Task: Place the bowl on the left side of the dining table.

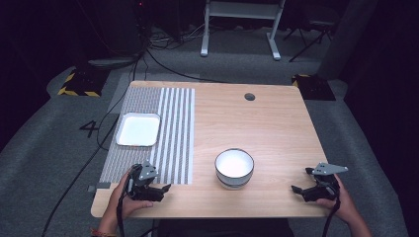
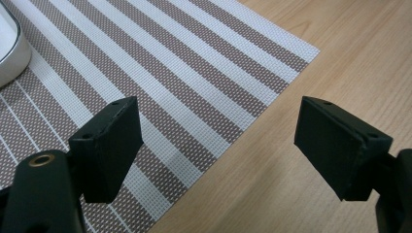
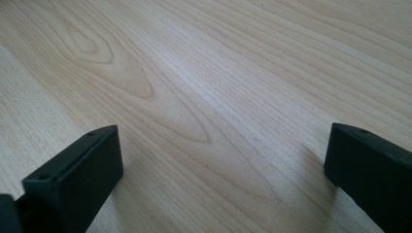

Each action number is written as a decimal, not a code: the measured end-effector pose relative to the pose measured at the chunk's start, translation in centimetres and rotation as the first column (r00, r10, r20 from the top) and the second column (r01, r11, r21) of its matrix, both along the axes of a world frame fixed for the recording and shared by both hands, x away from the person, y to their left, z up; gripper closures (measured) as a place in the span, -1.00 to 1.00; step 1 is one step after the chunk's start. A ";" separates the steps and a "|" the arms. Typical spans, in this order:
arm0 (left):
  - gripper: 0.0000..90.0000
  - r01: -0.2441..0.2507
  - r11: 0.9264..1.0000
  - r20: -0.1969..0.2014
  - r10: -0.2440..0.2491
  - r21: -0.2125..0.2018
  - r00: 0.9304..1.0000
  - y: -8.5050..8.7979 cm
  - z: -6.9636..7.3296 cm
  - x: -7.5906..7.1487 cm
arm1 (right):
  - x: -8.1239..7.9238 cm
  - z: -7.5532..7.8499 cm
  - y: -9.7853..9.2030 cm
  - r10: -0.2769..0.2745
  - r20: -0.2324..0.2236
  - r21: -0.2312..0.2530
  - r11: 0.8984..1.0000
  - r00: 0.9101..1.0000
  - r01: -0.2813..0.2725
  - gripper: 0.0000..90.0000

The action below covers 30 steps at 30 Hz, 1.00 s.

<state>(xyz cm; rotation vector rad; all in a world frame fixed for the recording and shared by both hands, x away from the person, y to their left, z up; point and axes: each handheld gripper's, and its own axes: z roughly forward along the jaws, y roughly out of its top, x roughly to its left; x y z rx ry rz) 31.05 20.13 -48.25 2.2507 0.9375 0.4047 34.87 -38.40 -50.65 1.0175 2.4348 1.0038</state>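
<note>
A white bowl [image 1: 234,168] with a dark rim stands on the wooden table [image 1: 257,123], near its front edge. On the striped placemat [image 1: 158,128] at the left lies a white rectangular plate [image 1: 138,129]. My left gripper [image 1: 160,186] is held at the placemat's front right corner, open and empty. In the left gripper view its jaws [image 2: 216,131] stand wide apart over the placemat [image 2: 170,73] edge, with the plate's rim [image 2: 9,48] at the far left. My right gripper [image 1: 300,180] is at the front right, open and pointing toward the bowl. Its jaws [image 3: 223,160] frame bare wood.
A dark round cable hole [image 1: 250,97] sits near the table's far edge. Cables run over the grey floor [image 1: 59,148] to the left, and a white desk frame [image 1: 242,24] stands behind.
</note>
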 end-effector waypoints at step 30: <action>-0.60 0.109 0.994 0.028 -0.110 0.029 0.994 -3.7 2.0 -0.8 | 0.0 0.0 0.0 0.001 -0.001 0.000 1.000 1.000 -0.001 -0.99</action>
